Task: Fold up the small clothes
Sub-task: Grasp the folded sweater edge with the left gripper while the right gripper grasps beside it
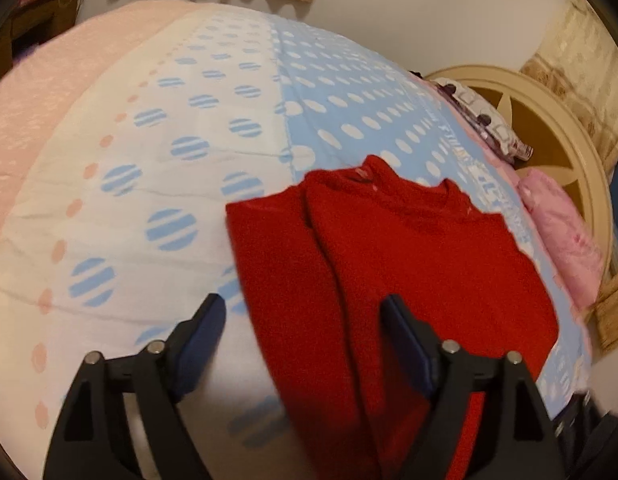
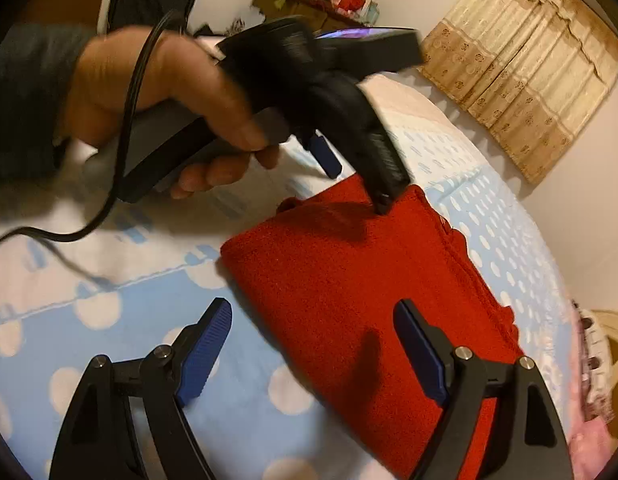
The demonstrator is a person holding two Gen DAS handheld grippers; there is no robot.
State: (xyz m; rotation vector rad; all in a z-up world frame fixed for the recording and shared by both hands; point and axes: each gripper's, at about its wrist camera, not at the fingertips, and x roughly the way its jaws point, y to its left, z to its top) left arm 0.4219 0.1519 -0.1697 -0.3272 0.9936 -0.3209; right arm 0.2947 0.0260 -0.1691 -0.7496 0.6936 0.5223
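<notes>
A blue-and-white polka-dot bedspread is spread out. A folded pink quilt is laid beside a cream wooden headboard.

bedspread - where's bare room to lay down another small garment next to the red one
The white striped-dot half of the bedspread, left of the red sweater out to the pink blanket, is bare. So is the blue panel beyond its collar. Crowded: the right strip, with the pink pillow and patterned pillow against the headboard.
</notes>
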